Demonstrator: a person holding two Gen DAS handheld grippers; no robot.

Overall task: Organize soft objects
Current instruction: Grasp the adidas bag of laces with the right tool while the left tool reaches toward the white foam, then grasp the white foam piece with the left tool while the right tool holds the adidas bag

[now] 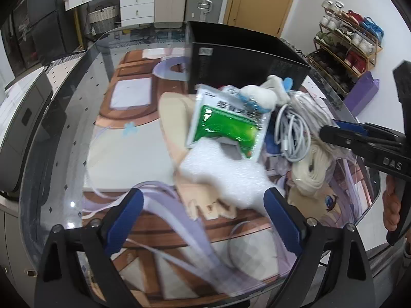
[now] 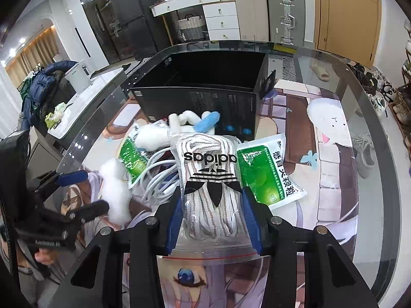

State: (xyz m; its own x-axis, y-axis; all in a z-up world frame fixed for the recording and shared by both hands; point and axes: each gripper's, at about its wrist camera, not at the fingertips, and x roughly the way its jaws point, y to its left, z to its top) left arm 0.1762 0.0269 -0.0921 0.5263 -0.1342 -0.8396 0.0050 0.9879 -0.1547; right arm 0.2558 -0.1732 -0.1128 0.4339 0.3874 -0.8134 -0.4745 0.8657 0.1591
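My right gripper (image 2: 212,214) is shut on a clear Adidas bag of striped laces (image 2: 209,179), which also shows in the left wrist view (image 1: 312,169). My left gripper (image 1: 205,206) is open, with a white foam piece (image 1: 218,172) between and just beyond its fingers. A green-and-white sachet (image 1: 227,120) lies on the foam. A white and blue plush toy (image 1: 267,92) and a white cable (image 1: 290,131) lie in the pile. A second green sachet (image 2: 267,172) lies right of the laces bag. The open black box (image 2: 205,87) stands behind the pile.
The pile sits on a glass table (image 2: 372,154) over a printed mat. The black box also shows in the left wrist view (image 1: 236,56). A shoe rack (image 1: 346,43) stands beyond the table's right edge. Suitcases (image 2: 269,10) and drawers stand at the back wall.
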